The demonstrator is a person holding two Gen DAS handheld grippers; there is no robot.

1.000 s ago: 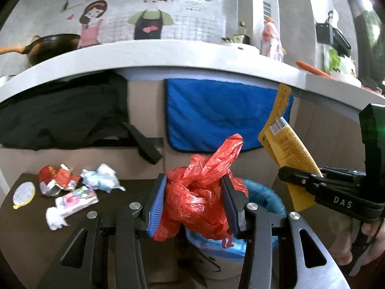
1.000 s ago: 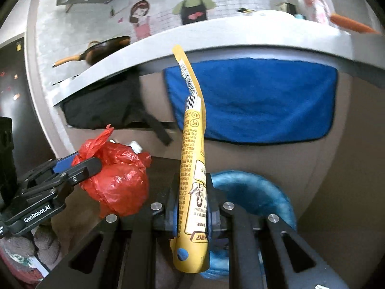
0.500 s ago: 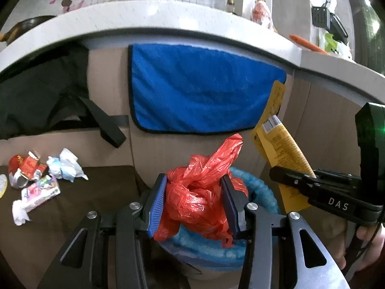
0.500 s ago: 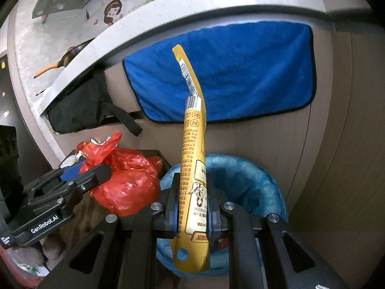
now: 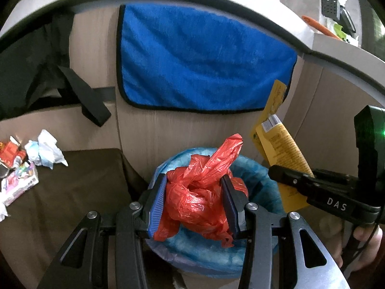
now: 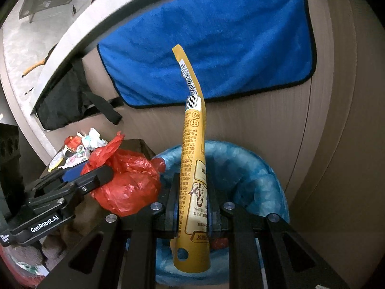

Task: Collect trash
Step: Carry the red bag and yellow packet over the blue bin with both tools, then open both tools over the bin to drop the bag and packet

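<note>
My left gripper is shut on a crumpled red plastic bag, held just over the mouth of the bin lined with a blue bag. In the right wrist view that same red plastic bag hangs at the bin's left rim. My right gripper is shut on a long yellow wrapper that stands upright above the bin opening. From the left wrist the yellow wrapper shows at the right, over the bin's right rim.
A dark brown low table left of the bin carries several bits of trash: crumpled white tissue, a red wrapper and a pink packet. A blue towel and a black bag hang from the counter behind.
Both grippers have come down and toward the bin, still holding the red bag and the yellow wrapper; the bin now fills more of both views and the counter has risen out of frame.
</note>
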